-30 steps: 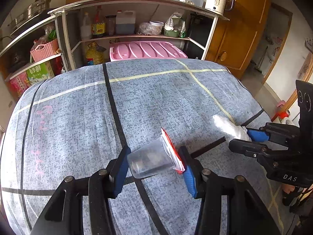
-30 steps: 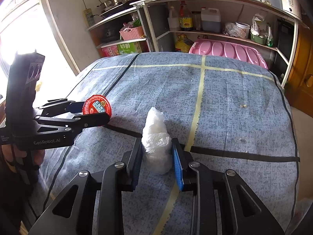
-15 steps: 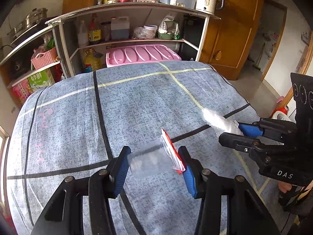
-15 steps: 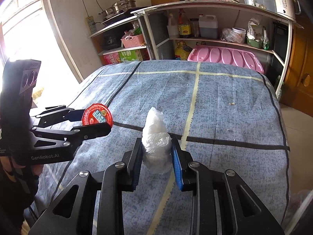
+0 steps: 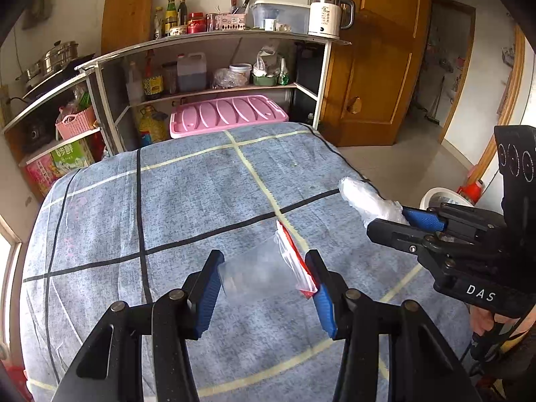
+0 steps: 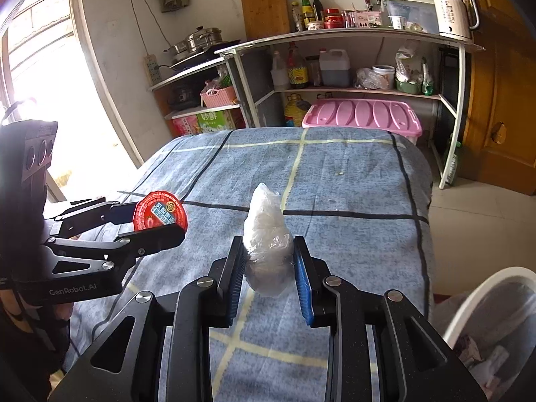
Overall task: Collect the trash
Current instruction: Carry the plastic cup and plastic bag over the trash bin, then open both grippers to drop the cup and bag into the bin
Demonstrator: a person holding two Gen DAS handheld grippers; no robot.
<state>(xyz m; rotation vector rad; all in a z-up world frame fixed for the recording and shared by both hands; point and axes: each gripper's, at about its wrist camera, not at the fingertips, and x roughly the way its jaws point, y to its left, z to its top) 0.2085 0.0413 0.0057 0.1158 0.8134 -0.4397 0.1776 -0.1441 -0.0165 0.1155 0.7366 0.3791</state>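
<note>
Both up over the blue checked bedspread (image 5: 187,201): left gripper (image 5: 264,276) clamps a clear plastic cup (image 5: 258,276) sideways between its pads, right gripper (image 6: 268,261) squeezes a crumpled plastic bag (image 6: 266,234) poking out past the fingertips.

Shows a blue checked cloth (image 6: 351,181) spread over the table, backed by a metal-framed shelf unit (image 6: 335,38) crowded with bottles, pots and a white kettle (image 6: 452,6), a pink tub lid (image 6: 361,114) below, a wooden door (image 5: 378,67) at right, bright window (image 6: 37,77) at left.
</note>
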